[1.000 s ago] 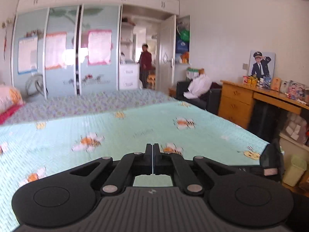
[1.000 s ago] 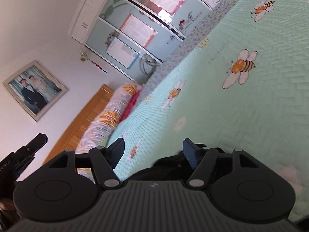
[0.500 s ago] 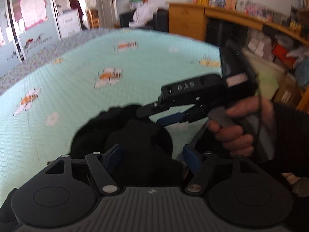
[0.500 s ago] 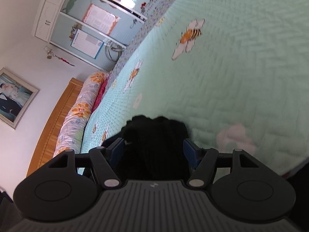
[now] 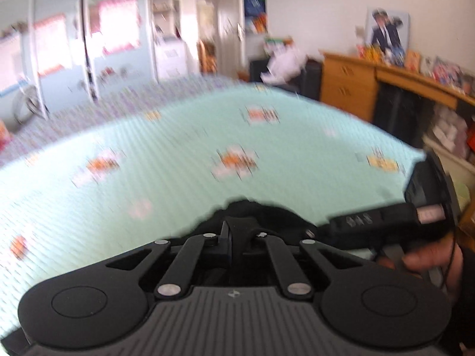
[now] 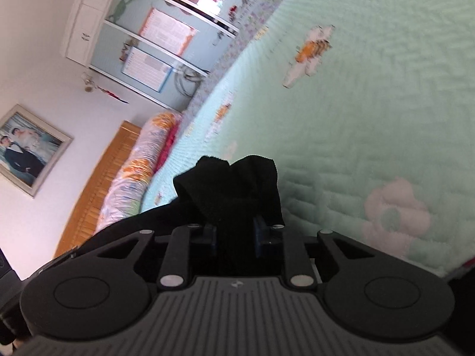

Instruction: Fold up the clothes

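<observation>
In the left wrist view, the left gripper (image 5: 230,231) is seen at lower centre with its two fingers pressed together; whether a fold of the black garment (image 5: 252,207) is caught between them cannot be told, since the picture is blurred and the dark cloth merges with the dark fingers. The garment is bunched just beyond the fingertips, on the near edge of the mint bedspread (image 5: 178,148), probably so that it can be lifted and spread for folding. At the lower right of the frame the right gripper (image 5: 371,218) is seen from the side, carried by one hand (image 5: 430,261). One garment is counted here, and two grippers.

In the right wrist view, the right gripper (image 6: 234,234) sits at lower centre, its jaws closing, with a thick bunch of the black garment (image 6: 231,184) standing up between the blue pads (image 6: 259,234) (the grip looks nearly taken, though firm pressure is not certain). The cloth is gathered upward, most likely so that an edge can be pulled out over the bedspread (image 6: 371,103). At left, one rolled floral quilt (image 6: 133,178) lies against the wooden headboard (image 6: 101,184), and one framed photograph (image 6: 26,148) hangs on the wall.
</observation>
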Motion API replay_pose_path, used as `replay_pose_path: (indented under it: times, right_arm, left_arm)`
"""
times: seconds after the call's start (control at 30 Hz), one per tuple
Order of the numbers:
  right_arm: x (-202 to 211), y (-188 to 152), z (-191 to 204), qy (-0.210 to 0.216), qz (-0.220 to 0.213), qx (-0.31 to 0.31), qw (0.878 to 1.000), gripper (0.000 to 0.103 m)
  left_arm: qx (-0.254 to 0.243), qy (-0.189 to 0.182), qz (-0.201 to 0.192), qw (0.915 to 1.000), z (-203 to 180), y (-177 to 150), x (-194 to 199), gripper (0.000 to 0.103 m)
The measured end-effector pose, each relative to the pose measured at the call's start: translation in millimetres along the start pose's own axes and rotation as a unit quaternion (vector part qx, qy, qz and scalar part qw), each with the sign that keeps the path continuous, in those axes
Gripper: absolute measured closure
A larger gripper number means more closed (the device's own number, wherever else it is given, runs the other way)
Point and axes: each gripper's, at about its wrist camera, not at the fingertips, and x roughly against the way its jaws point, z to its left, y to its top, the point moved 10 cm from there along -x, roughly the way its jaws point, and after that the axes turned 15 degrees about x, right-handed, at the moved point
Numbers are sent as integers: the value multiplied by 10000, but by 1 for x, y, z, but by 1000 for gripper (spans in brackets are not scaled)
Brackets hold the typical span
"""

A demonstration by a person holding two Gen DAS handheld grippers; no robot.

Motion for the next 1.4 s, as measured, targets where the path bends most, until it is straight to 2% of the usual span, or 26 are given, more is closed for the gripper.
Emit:
replay_pose_path:
  times: [0.03, 0.07, 0.13, 0.17, 0.2, 0.37, 0.5, 0.63, 0.8, 0.93, 1.03, 1.13, 1.17, 1.23, 1.27, 1.3, 1.4]
  right_arm:
    - [2, 5, 9, 139, -55, 55, 9999, 78]
    - [4, 9, 19, 300, -100, 129, 9994, 72]
    - [9, 17, 39, 668, -225, 268, 9972, 58]
    - [12, 21, 48, 815, -307, 330, 9957, 47]
    - [15, 24, 55, 933, -398, 388, 9941, 41]
    - [20, 32, 72, 1224, -592, 497, 9895, 33]
    - [4, 26, 56, 1218, -427, 84, 9916, 28]
    - [-17, 21, 48, 1381, -244, -523, 9887, 28]
    - [-52, 20, 79, 1898, 112, -489, 9805, 24]
    - [-105, 5, 110, 2499, 721, -576, 9639, 19]
    - [-145, -24, 137, 3138, 1338, -922, 9355, 18]
    - [-170, -54, 166, 3490, 1671, -1129, 9152, 16]
    - [-172, -59, 176, 3603, 1673, -1131, 9107, 17]
    - [-166, -59, 192, 3822, 1602, -1033, 9042, 46]
    - [-161, -55, 198, 3911, 1564, -966, 9018, 73]
    - [-153, -45, 199, 3924, 1440, -921, 9038, 88]
    - [-125, 0, 192, 3794, 833, -831, 9177, 95]
  left_arm:
    - [35, 35, -165, 9999, 4, 11, 10, 102]
    - [78, 61, -302, 9995, 8, 21, 20, 102]
    - [162, 112, -577, 9981, 17, 41, 42, 102]
    - [205, 135, -712, 9972, 21, 51, 53, 102]
    - [247, 127, -825, 9962, 24, 60, 62, 102]
    - [343, 295, -1337, 9900, 43, 86, 104, 102]
    - [408, 469, -1542, 9861, 57, 94, 124, 102]
    - [613, 266, -1654, 9840, 68, 95, 149, 102]
    - [793, -81, -1925, 9781, 80, 98, 189, 102]
    - [908, -328, -2069, 9736, 82, 101, 211, 102]
    - [971, -385, -2077, 9726, 82, 105, 212, 102]
    - [933, -391, -2069, 9731, 80, 109, 208, 102]
    - [920, -393, -2066, 9733, 80, 111, 207, 102]
    - [921, -392, -2075, 9731, 79, 115, 204, 102]
    - [945, -445, -2088, 9724, 79, 119, 204, 102]
    - [958, -500, -2097, 9718, 78, 122, 203, 102]
    - [832, -485, -2140, 9721, 73, 141, 197, 102]
